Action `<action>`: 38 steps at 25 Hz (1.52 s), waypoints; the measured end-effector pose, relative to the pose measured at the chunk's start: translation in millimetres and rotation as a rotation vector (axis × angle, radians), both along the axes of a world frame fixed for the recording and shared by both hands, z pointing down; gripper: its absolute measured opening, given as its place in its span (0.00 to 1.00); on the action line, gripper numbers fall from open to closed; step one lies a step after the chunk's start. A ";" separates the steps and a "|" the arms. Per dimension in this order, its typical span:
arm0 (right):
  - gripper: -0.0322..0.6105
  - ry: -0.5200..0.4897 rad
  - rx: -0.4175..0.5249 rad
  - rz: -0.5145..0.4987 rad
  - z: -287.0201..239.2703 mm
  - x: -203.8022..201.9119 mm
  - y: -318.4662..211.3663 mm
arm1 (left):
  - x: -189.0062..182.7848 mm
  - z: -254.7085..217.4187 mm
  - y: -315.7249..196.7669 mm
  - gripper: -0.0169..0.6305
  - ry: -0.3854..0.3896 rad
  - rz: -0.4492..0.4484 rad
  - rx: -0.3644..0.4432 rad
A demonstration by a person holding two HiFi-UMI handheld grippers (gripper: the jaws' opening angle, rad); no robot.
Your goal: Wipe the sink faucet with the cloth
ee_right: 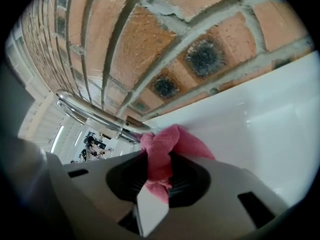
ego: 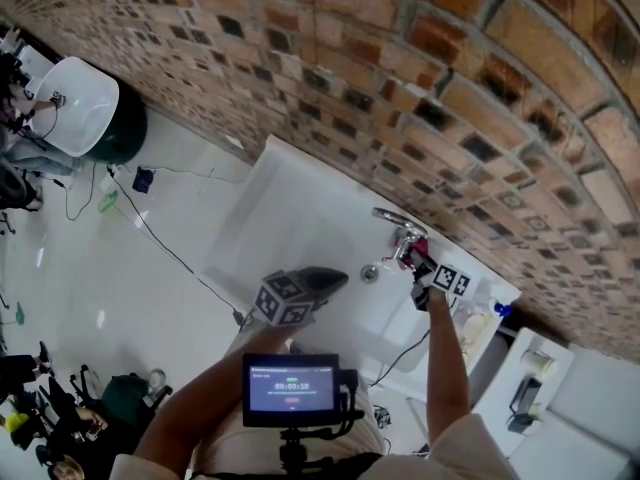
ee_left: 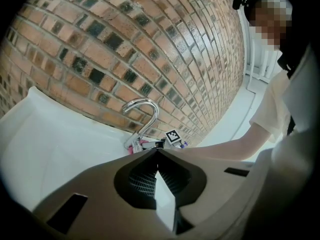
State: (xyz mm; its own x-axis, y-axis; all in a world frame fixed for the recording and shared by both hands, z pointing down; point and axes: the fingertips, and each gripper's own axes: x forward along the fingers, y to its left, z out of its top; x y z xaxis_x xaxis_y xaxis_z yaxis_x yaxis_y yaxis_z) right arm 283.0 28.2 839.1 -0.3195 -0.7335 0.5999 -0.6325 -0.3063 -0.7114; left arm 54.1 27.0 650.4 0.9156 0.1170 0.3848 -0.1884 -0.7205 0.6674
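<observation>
A chrome faucet (ego: 400, 226) with a curved spout stands at the back of the white sink (ego: 300, 218), against the brick wall. My right gripper (ego: 420, 264) is shut on a pink cloth (ee_right: 162, 151) and holds it against the faucet's base (ee_right: 127, 134). The cloth (ego: 418, 249) shows as a small pink patch beside the faucet in the head view. The faucet's spout (ee_left: 145, 111) and the pink cloth (ee_left: 140, 145) show ahead in the left gripper view. My left gripper (ego: 335, 280) hangs over the basin, shut and with nothing in it.
A brick wall (ego: 420, 78) runs right behind the sink. A drain (ego: 370, 274) lies in the basin near the faucet. A bottle with a blue cap (ego: 495, 313) stands on the sink's right end. A second basin (ego: 80, 103) and cables (ego: 150, 228) lie on the floor at left.
</observation>
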 end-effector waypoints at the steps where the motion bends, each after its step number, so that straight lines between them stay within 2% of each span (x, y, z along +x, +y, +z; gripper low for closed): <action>1: 0.21 0.000 0.010 -0.007 -4.3 -1.3 0.5 | -0.1 -0.3 0.2 0.04 0.002 0.001 0.002; 10: 0.21 0.062 0.051 -0.140 -31.1 -14.5 -0.7 | -0.4 -0.1 1.9 0.04 0.009 0.001 0.003; 22: 0.21 0.254 0.053 -0.386 -79.7 -39.8 -10.2 | -3.5 -4.7 -5.9 0.04 0.029 -0.023 0.009; 24: 0.21 0.328 0.041 -0.445 -83.8 -49.2 -14.7 | -4.2 -4.5 -8.5 0.04 0.033 -0.031 0.008; 27: 0.21 0.491 -0.008 -0.556 -83.9 -64.6 -18.0 | -4.1 -4.6 -7.6 0.04 0.038 -0.030 0.010; 31: 0.21 0.667 -0.084 -0.653 -69.0 -79.7 -28.2 | -6.0 0.8 -13.9 0.04 0.039 -0.046 0.010; 35: 0.21 0.879 -0.263 -0.754 -50.0 -68.8 -26.1 | -1.7 -4.9 -19.6 0.04 0.057 -0.063 0.006; 38: 0.21 0.984 -0.370 -0.848 -41.7 -81.7 -29.8 | -8.5 -8.7 -17.2 0.04 0.057 -0.072 0.009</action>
State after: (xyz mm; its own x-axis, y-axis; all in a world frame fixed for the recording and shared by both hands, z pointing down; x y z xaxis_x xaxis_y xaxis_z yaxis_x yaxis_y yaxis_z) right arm 201.4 -1.5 797.3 0.0838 -0.2728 0.9584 -0.9165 0.3563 0.1815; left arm 45.6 9.8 641.6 0.9420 0.0470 0.3322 -0.2013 -0.7128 0.6718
